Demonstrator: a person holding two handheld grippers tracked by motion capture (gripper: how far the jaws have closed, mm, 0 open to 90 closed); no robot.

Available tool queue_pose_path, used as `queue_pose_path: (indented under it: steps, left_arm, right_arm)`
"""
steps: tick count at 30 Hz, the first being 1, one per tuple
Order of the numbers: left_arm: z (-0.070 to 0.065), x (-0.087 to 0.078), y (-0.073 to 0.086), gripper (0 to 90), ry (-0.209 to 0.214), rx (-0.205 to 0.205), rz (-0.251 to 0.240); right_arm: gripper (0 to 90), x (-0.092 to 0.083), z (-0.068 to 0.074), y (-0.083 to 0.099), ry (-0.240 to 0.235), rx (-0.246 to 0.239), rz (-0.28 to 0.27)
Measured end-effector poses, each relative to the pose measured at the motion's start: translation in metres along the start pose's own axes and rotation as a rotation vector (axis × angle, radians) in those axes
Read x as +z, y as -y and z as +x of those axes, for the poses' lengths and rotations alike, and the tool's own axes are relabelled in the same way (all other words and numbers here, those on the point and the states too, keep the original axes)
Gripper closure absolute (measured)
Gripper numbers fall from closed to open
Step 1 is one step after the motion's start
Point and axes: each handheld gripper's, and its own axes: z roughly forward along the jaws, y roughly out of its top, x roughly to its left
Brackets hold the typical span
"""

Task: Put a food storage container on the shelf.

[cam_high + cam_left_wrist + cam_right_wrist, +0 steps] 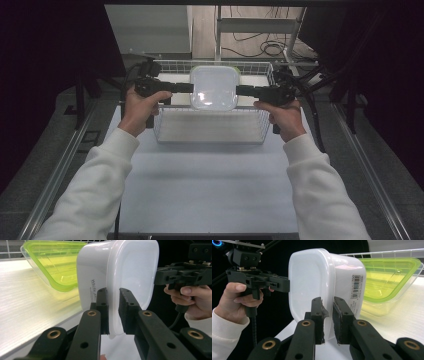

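A white plastic box (214, 87) hangs over a wire basket (210, 132), held between both grippers. My left gripper (191, 88) is shut on the box's left rim, and in the left gripper view its jaws (113, 312) pinch the thin lip of the white box (130, 270). From the other side my right gripper (238, 90) is shut on the right rim, its jaws (327, 320) clamped on the white box (312, 280) near a barcode label. A clear container with a green rim (55, 265) (387, 275) lies in the basket just behind the box.
The basket stands at the far side of a white table (200, 190). Dark drapes close off both sides, and metal rails (60, 170) run along the table's left and right edges. Cables (270, 47) lie on the floor beyond the basket.
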Motion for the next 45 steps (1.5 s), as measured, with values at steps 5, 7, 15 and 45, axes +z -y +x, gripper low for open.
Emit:
queue_pose_path:
  steps: [5, 7, 15, 45]
  left_arm:
    - [0.001, 0.0, -0.006, 78.7, -0.004, 0.005, -0.003]
    - [0.002, 0.001, -0.009, 78.6, -0.004, 0.002, -0.006]
    - [0.004, 0.001, -0.02, 78.6, -0.007, 0.004, -0.01]
    - [0.03, 0.015, -0.059, 78.3, -0.006, -0.061, -0.014]
  right_arm:
    - [78.7, 0.001, 0.0, -0.006, 0.002, -0.001, -0.002]
    - [78.7, 0.001, -0.001, -0.009, 0.005, -0.002, -0.002]
    - [78.9, 0.002, -0.004, -0.018, 0.004, 0.006, -0.013]
    - [78.5, 0.019, -0.022, -0.061, 0.047, 0.054, 0.011]
